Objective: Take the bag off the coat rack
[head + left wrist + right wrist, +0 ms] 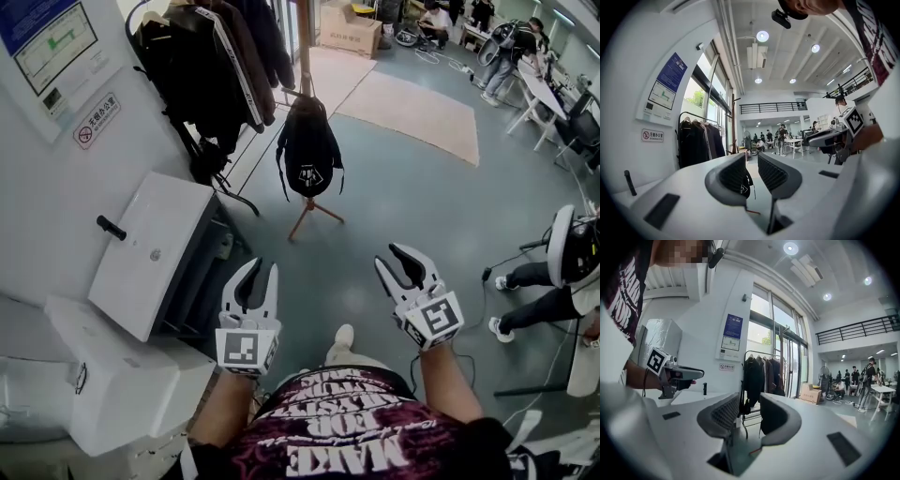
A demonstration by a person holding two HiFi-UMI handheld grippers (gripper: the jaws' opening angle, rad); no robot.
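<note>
Behind the left gripper [751, 161], the bag [744, 186] is half-hidden.

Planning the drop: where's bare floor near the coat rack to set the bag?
Bare grey floor between the coat rack, the beige rug, the left gripper and the right gripper. Crowded left: white cabinet, hung coats. Crowded right: a person's legs, cables.
</note>
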